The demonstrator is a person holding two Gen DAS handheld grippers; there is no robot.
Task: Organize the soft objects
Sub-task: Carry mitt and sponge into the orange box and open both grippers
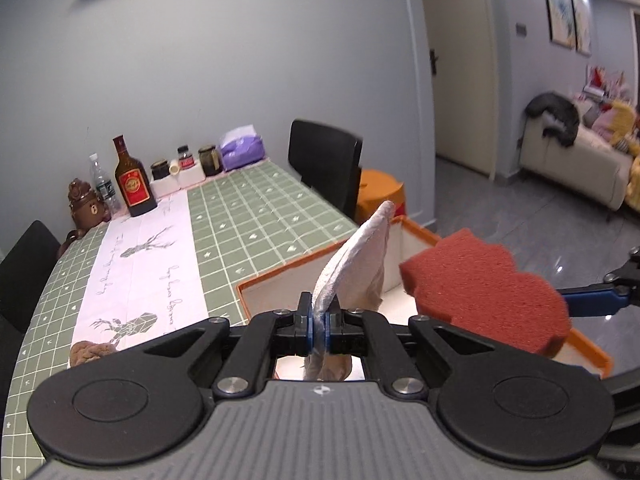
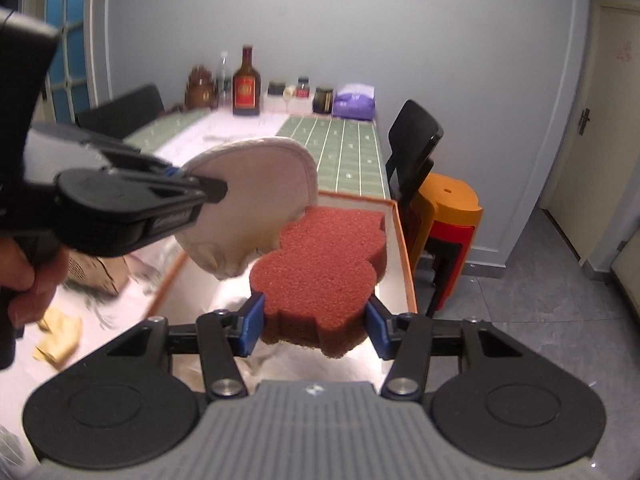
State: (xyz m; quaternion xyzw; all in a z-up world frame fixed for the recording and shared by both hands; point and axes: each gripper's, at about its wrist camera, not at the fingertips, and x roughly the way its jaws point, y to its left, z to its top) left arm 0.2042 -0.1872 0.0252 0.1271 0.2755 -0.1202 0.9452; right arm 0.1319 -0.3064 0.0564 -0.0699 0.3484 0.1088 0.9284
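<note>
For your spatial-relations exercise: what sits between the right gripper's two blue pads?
The red sponge, squeezed between the right gripper pads, above the orange-rimmed box; right wrist view.

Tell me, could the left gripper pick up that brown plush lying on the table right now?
Probably not yet: the left gripper is shut on a white cloth pad, so its fingers are occupied, though the brown plush lies uncovered nearby.

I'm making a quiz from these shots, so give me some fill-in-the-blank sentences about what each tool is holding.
1. The right tool grips a red ____.
2. The left tool is shut on a white ____.
3. Both items hang over a box with an ____ rim.
4. The bottle by the wall has a ____ label.

Missing words: sponge; cloth; orange; red
</note>
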